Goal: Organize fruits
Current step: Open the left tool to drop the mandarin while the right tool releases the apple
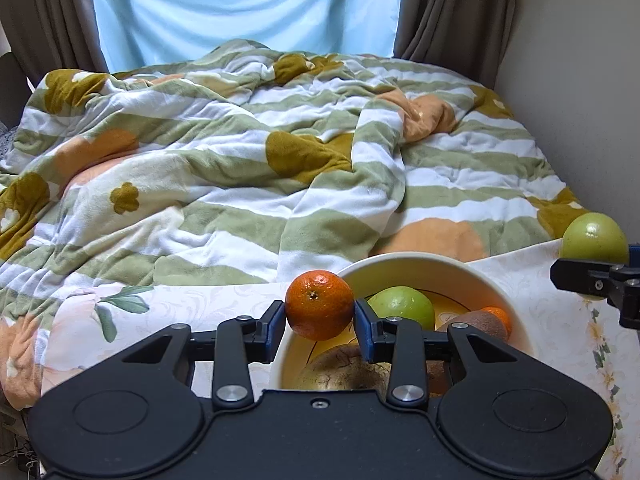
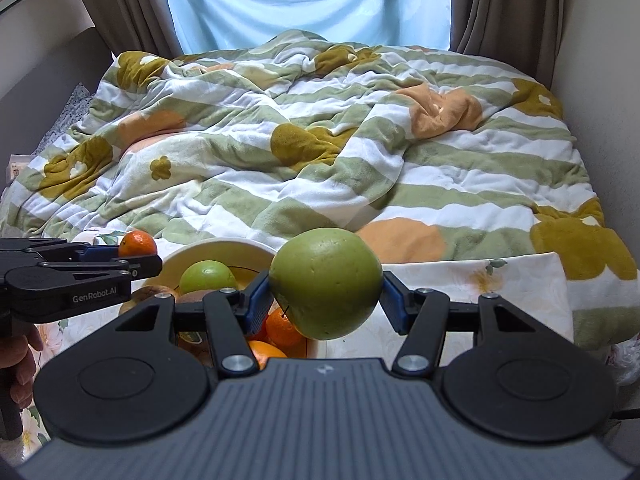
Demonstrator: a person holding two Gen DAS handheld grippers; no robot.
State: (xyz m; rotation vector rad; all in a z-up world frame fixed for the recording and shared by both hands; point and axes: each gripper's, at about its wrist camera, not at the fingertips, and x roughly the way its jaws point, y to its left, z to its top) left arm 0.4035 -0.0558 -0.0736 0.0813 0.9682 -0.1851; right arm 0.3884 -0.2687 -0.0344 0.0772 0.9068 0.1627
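My left gripper (image 1: 320,316) is shut on a small tangerine (image 1: 319,305), held over the near left rim of a cream bowl (image 1: 404,261). In the bowl lie a green apple (image 1: 402,307), a kiwi (image 1: 476,323), another tangerine (image 1: 500,316) and a large brownish fruit (image 1: 344,372). My right gripper (image 2: 325,294) is shut on a big green apple (image 2: 326,282), just right of the bowl (image 2: 216,249). The right wrist view also shows the left gripper (image 2: 138,258) with its tangerine (image 2: 138,243), and orange fruits (image 2: 282,326) in the bowl.
The bowl stands on a floral cloth (image 1: 168,304) at the foot of a bed with a rumpled striped quilt (image 1: 240,160). Brown curtains (image 1: 452,12) and a bright window (image 1: 240,4) lie behind. A wall (image 1: 580,100) runs along the right. A hand (image 2: 20,360) shows at lower left.
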